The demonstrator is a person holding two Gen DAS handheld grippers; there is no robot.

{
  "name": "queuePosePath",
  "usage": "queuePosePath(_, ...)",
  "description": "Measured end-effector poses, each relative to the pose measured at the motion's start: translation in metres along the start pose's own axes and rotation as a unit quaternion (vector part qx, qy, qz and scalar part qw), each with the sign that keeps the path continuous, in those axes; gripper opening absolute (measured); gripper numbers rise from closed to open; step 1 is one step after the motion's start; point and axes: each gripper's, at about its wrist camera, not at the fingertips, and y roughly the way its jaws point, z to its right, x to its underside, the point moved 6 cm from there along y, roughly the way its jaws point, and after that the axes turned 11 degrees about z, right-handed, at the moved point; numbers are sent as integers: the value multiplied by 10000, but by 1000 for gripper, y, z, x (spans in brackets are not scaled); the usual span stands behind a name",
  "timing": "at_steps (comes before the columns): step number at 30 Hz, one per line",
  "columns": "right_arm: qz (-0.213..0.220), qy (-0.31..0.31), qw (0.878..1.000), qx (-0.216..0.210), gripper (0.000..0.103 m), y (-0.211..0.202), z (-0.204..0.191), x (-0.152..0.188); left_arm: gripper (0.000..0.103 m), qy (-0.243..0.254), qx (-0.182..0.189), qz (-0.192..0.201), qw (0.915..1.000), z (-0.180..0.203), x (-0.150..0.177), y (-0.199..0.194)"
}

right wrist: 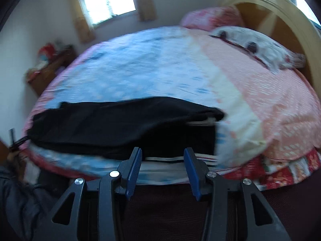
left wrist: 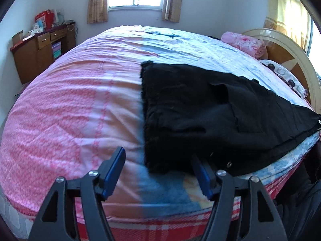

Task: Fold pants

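Black pants (left wrist: 210, 116) lie folded on the pink-and-blue bed (left wrist: 70, 110) by pillows (left wrist: 243, 43).

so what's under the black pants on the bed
The black pants lie on the bedcover, covering its white and blue part; pink shows to the side. In the right wrist view a pale striped edge peeks from the fold. Anything else beneath is hidden.

Pants (left wrist: 210, 116) on bed (left wrist: 80, 104) near front edge; pillows (left wrist: 244, 44) behind, by headboard (left wrist: 289, 60).
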Motion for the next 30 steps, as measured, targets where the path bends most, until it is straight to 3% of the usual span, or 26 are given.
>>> queuePosePath(4,184,307,9983,-470,46,8,-34,-4,70,-316,-226,59,9992,-19,7,-8)
queuePosePath(6,-10,117,9989,-458,46,38,-68,0,70,-401,-308,210,9985,-19,3,-13)
queuePosePath(8,-232,-199,9986,-429,46,69,-103,9,70,-529,-131,348,9979,-11,-2,-16)
queuePosePath(11,-386,-726,9925,-900,46,119,-175,21,70,-581,-52,445,9973,4,-11,-16)
queuePosePath(14,-534,-1630,9773,-1242,46,162,-245,37,70,-550,-33,482,9973,14,-16,-18)
queuePosePath(19,-709,-2753,9464,-1535,46,200,-317,69,70,-476,-129,448,9978,12,-10,-32)
queuePosePath(21,-792,-3076,9341,-1632,46,208,-333,81,70,-557,-107,456,9973,8,-8,-38)
queuePosePath(27,-1104,-3345,9256,-1383,46,236,-331,95,77,-917,240,452,9945,9,-9,-31)
queuePosePath(28,-1123,-3405,9236,-1358,42,237,-331,96,77,-961,290,454,9939,9,-10,-28)
queuePosePath(29,-1131,-3485,9208,-1337,29,238,-330,99,77,-977,293,445,9938,10,-11,-24)
queuePosePath(30,-1173,-3543,9182,-1328,24,240,-331,102,77,-980,340,434,9937,12,-13,-19)
